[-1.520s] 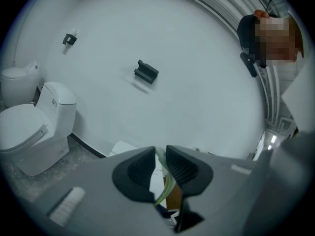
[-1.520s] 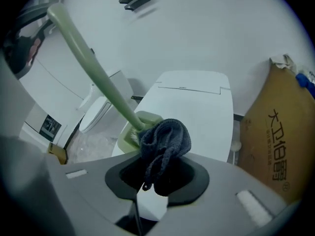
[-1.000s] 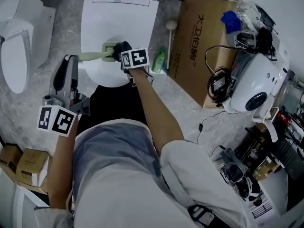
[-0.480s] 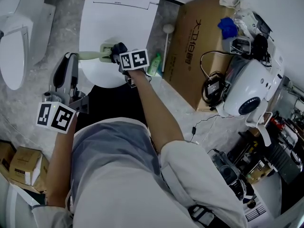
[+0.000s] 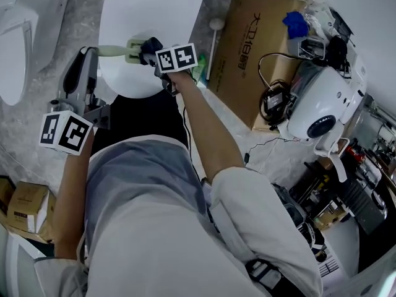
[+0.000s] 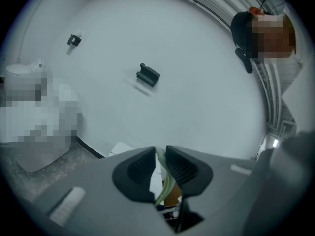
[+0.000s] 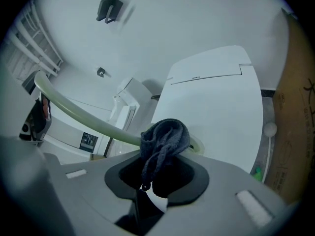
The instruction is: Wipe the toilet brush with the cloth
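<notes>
A pale green toilet brush [image 5: 114, 50] lies level above the closed white toilet lid [image 5: 154, 11]. My left gripper [image 5: 90, 53] is shut on its handle end; in the left gripper view the green handle [image 6: 164, 178] shows between the closed jaws of this gripper [image 6: 158, 154]. My right gripper [image 5: 148, 52] is shut on a dark cloth [image 5: 151, 45], which is bunched around the shaft close to the brush's head end [image 5: 133, 44]. In the right gripper view the cloth [image 7: 165, 140] drapes over the handle [image 7: 78, 113] just above the gripper [image 7: 162, 163].
A large cardboard box [image 5: 247, 48] stands to the right of the toilet, with a white-headed stick [image 5: 216, 25] and a green bottle [image 5: 199, 73] in the gap. A second toilet [image 5: 15, 48] is at the left. A white appliance [image 5: 322, 113] and cables lie at the right.
Both grippers and the brush sit higher and slightly left in the head view, which has itself shifted. The cloth stays on the shaft near the head end. Both grips are unchanged.
</notes>
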The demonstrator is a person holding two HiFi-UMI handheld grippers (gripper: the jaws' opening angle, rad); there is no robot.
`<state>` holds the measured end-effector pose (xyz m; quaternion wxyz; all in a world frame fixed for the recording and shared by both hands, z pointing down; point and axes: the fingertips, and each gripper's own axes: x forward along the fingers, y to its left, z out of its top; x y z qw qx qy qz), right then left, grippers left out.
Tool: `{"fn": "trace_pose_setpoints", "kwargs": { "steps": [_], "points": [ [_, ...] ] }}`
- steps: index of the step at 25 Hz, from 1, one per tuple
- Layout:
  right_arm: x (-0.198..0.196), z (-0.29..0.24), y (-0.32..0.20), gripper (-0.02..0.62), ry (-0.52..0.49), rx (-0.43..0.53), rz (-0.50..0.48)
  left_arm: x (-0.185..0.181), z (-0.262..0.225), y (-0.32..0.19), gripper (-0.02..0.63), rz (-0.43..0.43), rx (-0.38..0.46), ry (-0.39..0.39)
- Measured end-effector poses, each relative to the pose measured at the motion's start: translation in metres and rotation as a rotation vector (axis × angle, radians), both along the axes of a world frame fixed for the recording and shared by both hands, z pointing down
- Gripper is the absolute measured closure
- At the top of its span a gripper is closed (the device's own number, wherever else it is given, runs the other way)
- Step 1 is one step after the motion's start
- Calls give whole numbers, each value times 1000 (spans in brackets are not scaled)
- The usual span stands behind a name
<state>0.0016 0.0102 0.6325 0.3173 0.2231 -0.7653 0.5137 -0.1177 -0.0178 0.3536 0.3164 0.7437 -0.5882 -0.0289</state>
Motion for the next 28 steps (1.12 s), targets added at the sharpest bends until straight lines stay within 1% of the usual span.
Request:
{"fn": "trace_pose_setpoints", "kwargs": {
  "steps": [4,8,17,22,28],
  "points": [
    [2,-7,3,500,-17,1,-42,1,1,3,606,0,0,-3],
    [2,-15,1,500,-29,3,-62,1,1,2,606,6,3,-1],
    [3,-38,-1,500,-92,-34,4,1,-1,2,606,6,10,15],
    [5,-45,-2,500,-102,-45,34,2,-1,-1,606,15,10,24],
    [5,-53,-2,500,-93,-38,44,2,-2,-3,606,24,13,31]
  ]
}}
